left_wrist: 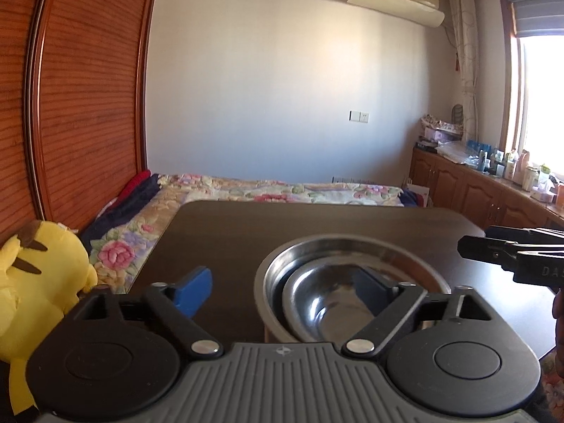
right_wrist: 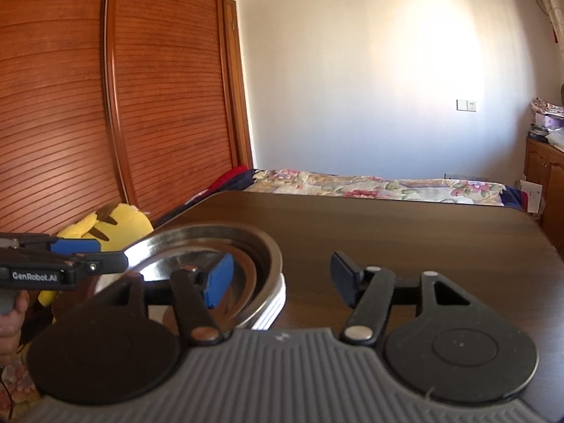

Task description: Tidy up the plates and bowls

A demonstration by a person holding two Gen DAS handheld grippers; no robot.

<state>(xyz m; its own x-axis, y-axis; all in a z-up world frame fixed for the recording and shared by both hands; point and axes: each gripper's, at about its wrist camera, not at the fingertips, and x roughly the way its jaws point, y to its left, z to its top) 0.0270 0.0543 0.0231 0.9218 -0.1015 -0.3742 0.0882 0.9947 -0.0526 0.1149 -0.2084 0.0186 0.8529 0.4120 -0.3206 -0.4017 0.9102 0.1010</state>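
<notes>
A smaller steel bowl [left_wrist: 328, 303] lies tilted inside a larger steel bowl [left_wrist: 352, 246] on the dark counter [left_wrist: 317, 218]. Both the left claw [left_wrist: 282, 290] and the right claw [right_wrist: 282, 278] are released, empty. The inner bowl should be levelled gently.

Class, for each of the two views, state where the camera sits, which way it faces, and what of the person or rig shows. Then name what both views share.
Left wrist: sits on the left hand-held gripper, facing over the stacked steel bowls toward the bed; the right hand-held gripper's side enters at right.
Right wrist: sits on the right hand-held gripper, facing across the table; the person's left hand shows at left.
Shared: bowls, table, bed, yellow plush.
</notes>
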